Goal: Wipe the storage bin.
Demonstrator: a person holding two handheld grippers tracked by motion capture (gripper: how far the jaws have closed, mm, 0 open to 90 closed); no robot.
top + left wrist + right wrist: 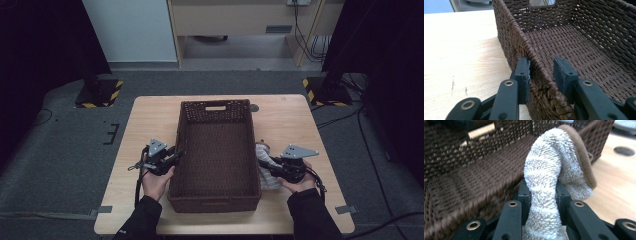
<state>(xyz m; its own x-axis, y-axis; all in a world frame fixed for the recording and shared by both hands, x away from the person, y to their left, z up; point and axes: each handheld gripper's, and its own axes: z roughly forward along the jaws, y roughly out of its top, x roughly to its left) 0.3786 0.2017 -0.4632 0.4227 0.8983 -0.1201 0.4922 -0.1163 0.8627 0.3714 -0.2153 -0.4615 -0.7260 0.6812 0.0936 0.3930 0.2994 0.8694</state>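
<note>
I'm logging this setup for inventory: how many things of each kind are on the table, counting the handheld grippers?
Dark brown woven wicker basket: 1
White terry cloth with brown edge: 1
Black two-jaw grippers, left gripper and right gripper: 2
Total: 4

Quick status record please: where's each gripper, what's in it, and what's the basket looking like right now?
left gripper: straddles the basket's left wall, outer jaw touching the weave, inner jaw apart from it
right gripper: shut on a towel, beside the basket's right wall
towel: white terry with brown edge, bunched, standing up between the jaws
basket: brown wicker, nothing visible inside, mid-table
table: light wood
</note>
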